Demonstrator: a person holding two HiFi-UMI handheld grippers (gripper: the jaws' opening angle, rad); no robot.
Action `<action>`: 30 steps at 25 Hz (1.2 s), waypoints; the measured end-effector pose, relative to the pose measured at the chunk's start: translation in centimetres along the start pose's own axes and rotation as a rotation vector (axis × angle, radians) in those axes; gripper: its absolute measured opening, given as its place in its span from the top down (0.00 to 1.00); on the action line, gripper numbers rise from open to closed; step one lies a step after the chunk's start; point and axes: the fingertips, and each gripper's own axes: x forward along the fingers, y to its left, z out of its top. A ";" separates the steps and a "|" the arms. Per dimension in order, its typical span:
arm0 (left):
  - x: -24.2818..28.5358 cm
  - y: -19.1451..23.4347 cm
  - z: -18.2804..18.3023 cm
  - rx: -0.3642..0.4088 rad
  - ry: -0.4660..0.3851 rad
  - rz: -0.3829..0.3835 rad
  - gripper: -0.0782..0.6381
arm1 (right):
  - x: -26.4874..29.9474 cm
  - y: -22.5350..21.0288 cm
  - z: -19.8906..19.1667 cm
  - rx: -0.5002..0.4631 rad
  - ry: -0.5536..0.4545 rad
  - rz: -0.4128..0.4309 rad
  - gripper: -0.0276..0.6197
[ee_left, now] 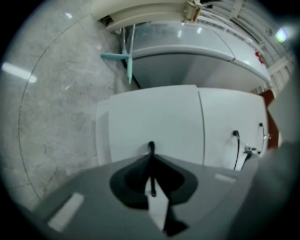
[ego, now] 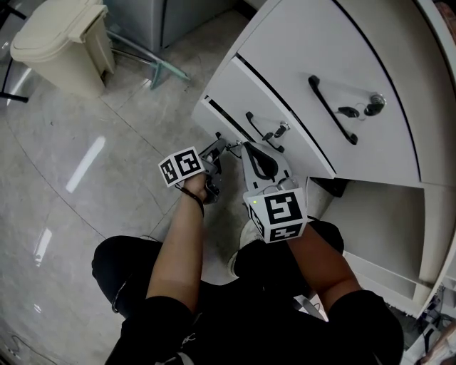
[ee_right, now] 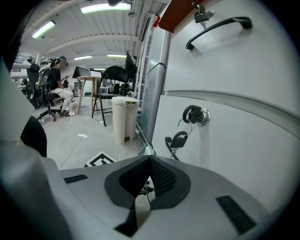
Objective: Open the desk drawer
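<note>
White desk drawer [ee_left: 154,122] carries a thin black handle [ee_left: 151,147].

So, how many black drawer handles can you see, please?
3: one handle on the large drawer, a second on the drawer below, a third gripped by the left gripper.

A cream bin [ego: 64,43] with its lid shut stood on the grey stone floor [ego: 64,171], near a teal metal bar [ego: 153,65]. Farther back in the room, a person [ee_right: 60,91] sat in an office chair, with a stool [ee_right: 87,78] and a black chair [ee_right: 115,75] nearby. Long strip lights [ee_right: 105,7] glowed on the ceiling.
</note>
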 end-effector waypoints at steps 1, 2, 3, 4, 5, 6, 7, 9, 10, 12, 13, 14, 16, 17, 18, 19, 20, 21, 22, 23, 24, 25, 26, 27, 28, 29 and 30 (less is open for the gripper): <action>-0.5 0.1 0.0 -0.003 -0.004 0.001 0.87 | -0.2 -0.1 0.2 0.005 -0.003 -0.003 0.96; -1.0 0.2 0.0 -0.005 -0.007 0.001 0.87 | -0.4 -0.2 0.4 0.008 -0.006 -0.006 0.96; -1.6 0.3 -0.1 -0.007 -0.010 0.004 0.87 | -0.5 -0.2 0.6 0.010 -0.007 -0.007 0.96; -2.1 0.4 -0.2 -0.008 -0.011 0.007 0.87 | -0.7 -0.2 0.8 0.012 -0.008 -0.007 0.96; -2.7 0.5 -0.4 -0.010 -0.009 0.011 0.87 | -0.8 -0.2 0.9 0.013 -0.007 -0.005 0.96; -3.2 0.7 -0.5 -0.012 -0.007 0.015 0.87 | -0.8 -0.1 0.9 0.014 -0.004 -0.001 0.96; -3.8 0.8 -0.7 -0.014 -0.003 0.017 0.87 | -0.8 0.0 1.0 0.015 -0.002 0.003 0.96; -4.9 1.0 -0.8 -0.019 0.002 0.023 0.87 | -0.8 0.2 1.3 0.018 -0.001 0.011 0.96; -5.5 1.1 -0.9 -0.022 0.003 0.027 0.87 | -0.8 0.3 1.4 0.021 -0.001 0.015 0.96; -6.7 1.4 -1.1 -0.029 0.005 0.036 0.87 | -0.7 0.4 1.4 0.028 0.000 0.023 0.96; -7.3 1.5 -1.2 -0.030 0.006 0.040 0.87 | -0.6 0.4 1.4 0.034 0.003 0.026 0.96; -7.8 1.7 -1.3 -0.032 0.007 0.043 0.87 | -0.6 0.4 1.3 0.041 0.006 0.027 0.96; -8.7 2.0 -1.5 -0.036 0.006 0.052 0.87 | -0.5 0.4 1.4 0.049 0.008 0.030 0.96; -9.0 2.1 -1.6 -0.038 0.003 0.057 0.87 | -0.4 0.4 1.5 0.050 0.007 0.031 0.96; -9.2 2.2 -1.6 -0.040 0.000 0.063 0.87 | -0.3 0.4 1.6 0.050 0.004 0.033 0.96; -9.2 2.2 -1.6 -0.037 -0.002 0.069 0.87 | -0.2 0.4 1.8 0.050 0.000 0.034 0.96; -9.2 2.2 -1.6 -0.032 -0.004 0.076 0.87 | -0.2 0.4 1.9 0.050 -0.003 0.035 0.96; -9.2 2.2 -1.6 -0.023 -0.005 0.081 0.87 | -0.2 0.4 2.0 0.052 -0.005 0.035 0.96; -9.3 2.1 -1.6 -0.012 -0.007 0.085 0.86 | -0.1 0.4 2.0 0.053 -0.005 0.036 0.96; -9.3 2.1 -1.6 0.002 -0.008 0.090 0.86 | -0.1 0.4 2.0 0.055 -0.006 0.037 0.96; -9.4 2.1 -1.6 0.021 -0.009 0.098 0.86 | -0.2 0.4 2.0 0.057 -0.007 0.037 0.96; -9.4 2.2 -1.5 0.044 -0.009 0.110 0.85 | -0.2 0.4 2.1 0.058 -0.010 0.038 0.96; -9.5 2.3 -1.3 0.069 -0.011 0.124 0.83 | -0.3 0.4 2.2 0.059 -0.014 0.038 0.96; -9.6 2.4 -1.2 0.096 -0.015 0.140 0.81 | -0.3 0.4 2.3 0.059 -0.019 0.037 0.96; -9.7 2.5 -1.0 0.126 -0.021 0.158 0.79 | -0.4 0.4 2.4 0.062 -0.023 0.036 0.96; -10.0 2.7 -0.7 0.161 -0.029 0.178 0.77 | -0.4 0.3 2.5 0.066 -0.025 0.035 0.96; -10.3 2.7 -0.4 0.199 -0.042 0.201 0.74 | -0.4 0.3 2.6 0.070 -0.027 0.035 0.96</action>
